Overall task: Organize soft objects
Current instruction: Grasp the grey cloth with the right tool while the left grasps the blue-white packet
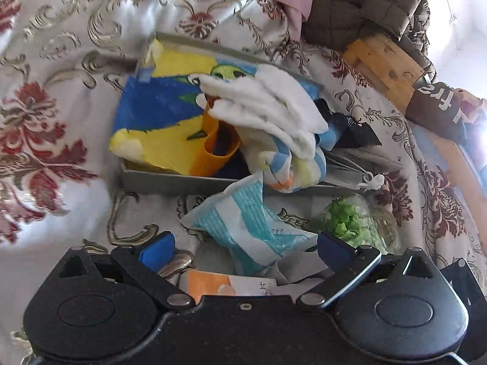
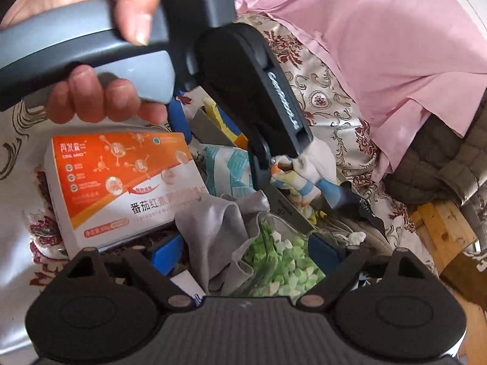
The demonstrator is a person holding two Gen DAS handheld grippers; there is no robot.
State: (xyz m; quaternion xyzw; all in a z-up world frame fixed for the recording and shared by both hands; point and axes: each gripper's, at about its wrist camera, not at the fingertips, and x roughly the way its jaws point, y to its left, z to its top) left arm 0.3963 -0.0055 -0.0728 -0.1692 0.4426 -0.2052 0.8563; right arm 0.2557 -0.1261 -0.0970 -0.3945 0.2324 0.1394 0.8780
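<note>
Left gripper point(image 1: 243, 243) wide over teal packet point(image 1: 243, 228), right gripper point(image 2: 246, 249) wide around grey cloth point(image 2: 213, 228), grey tray point(image 1: 170, 179) piled with soft white cloth point(image 1: 274, 106) beyond.

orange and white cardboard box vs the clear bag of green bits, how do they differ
The orange and white cardboard box is rigid, opaque and printed with text; the clear bag of green and white bits is soft, see-through and crumpled. The box lies left of the grey cloth, the bag right. Both rest on the patterned bedcover.
</note>
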